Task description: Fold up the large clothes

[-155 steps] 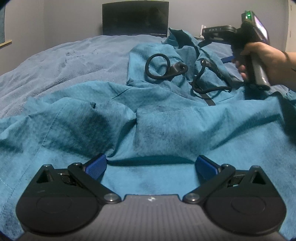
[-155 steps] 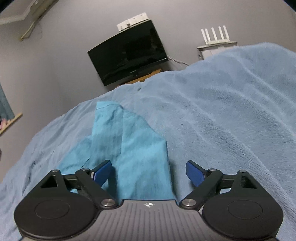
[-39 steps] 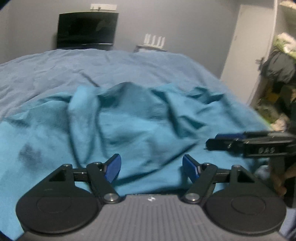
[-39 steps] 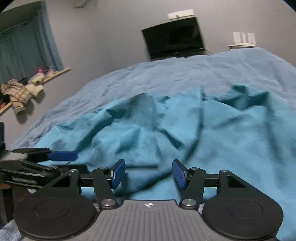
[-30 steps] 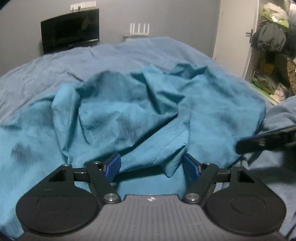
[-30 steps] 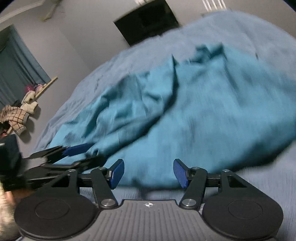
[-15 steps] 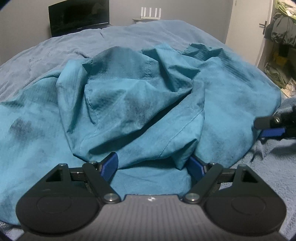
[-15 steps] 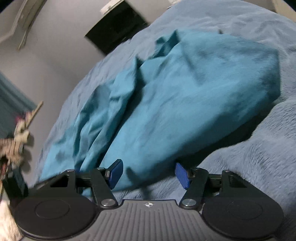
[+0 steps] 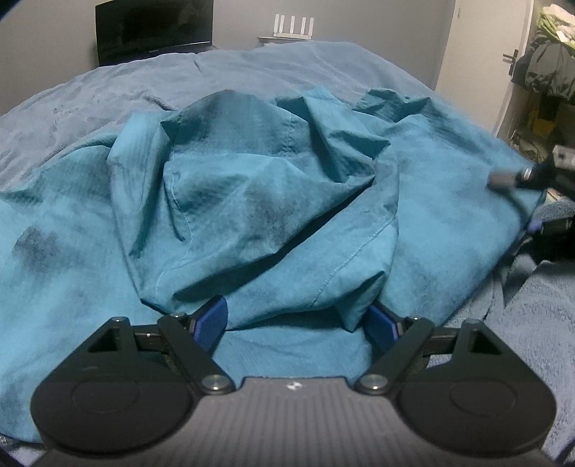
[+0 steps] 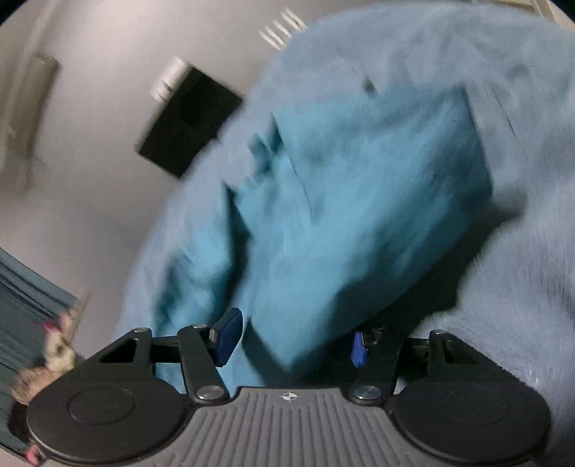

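Observation:
A crumpled teal garment (image 9: 258, 201) lies spread over the blue-grey bedspread (image 9: 107, 89). My left gripper (image 9: 298, 321) is open just above its near edge, and a hanging fold sits between the blue pads (image 9: 212, 319) without being pinched. At the right edge of the left wrist view, my right gripper (image 9: 521, 201) shows blurred at the garment's side edge. In the tilted, blurred right wrist view, the right gripper (image 10: 293, 345) is open. A corner of the garment (image 10: 341, 222) reaches in between its jaws, and its right pad is partly hidden.
A black screen (image 9: 154, 30) and a white router (image 9: 293, 27) stand by the far wall. A door (image 9: 481, 54) and piled dark clothes (image 9: 550, 72) are to the right. The bedspread (image 10: 521, 287) stretches on beside the garment, and a curtain (image 10: 28, 287) hangs at the left.
The right wrist view has rolled and closed in on the garment's corner. In the left wrist view the right gripper has shifted up along the right edge. The left gripper has barely moved.

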{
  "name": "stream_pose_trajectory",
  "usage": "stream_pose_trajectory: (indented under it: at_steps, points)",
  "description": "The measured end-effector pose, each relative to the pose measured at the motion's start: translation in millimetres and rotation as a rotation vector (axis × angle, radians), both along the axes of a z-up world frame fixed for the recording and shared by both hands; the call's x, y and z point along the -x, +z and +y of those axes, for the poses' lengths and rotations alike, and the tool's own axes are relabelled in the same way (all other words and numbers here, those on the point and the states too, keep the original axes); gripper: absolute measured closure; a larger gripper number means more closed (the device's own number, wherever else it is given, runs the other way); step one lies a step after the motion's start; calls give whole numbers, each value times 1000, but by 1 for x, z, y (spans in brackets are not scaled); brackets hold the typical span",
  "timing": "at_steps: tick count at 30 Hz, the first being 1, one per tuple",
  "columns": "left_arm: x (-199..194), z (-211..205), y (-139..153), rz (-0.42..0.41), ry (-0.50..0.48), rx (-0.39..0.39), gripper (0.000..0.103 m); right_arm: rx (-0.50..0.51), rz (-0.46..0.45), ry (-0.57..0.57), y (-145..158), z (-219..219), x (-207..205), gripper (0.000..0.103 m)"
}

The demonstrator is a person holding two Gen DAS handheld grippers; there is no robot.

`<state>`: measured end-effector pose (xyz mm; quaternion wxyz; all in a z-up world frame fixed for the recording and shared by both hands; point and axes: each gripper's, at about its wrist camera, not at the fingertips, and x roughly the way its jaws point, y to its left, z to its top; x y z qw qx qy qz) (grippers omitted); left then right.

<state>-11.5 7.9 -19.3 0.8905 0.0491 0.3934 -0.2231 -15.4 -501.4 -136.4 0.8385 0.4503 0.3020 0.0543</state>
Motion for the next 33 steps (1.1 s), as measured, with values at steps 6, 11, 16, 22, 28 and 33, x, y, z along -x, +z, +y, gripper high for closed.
stream_pose_trajectory:
  at_steps: [6, 11, 16, 22, 28, 33]
  points:
    - [0, -1, 0, 4, -3, -3, 19, -4, 110, -29, -8, -5, 5, 37]
    - [0, -1, 0, 2, -3, -5, 19, 14, 112, -44, -16, -3, -17, 32]
    - [0, -2, -1, 2, -3, -14, 19, 35, 39, -133, -16, -17, -24, 42]
    - [-1, -2, -2, 5, -9, -29, 19, 259, -152, -67, 28, 4, -20, 83]
    - [-2, -4, -4, 11, -10, -38, 18, 555, -445, 136, 92, 75, -4, 84]
    - [7, 9, 33, -32, -97, 112, 23, 636, -495, 197, 105, 98, 1, 84]
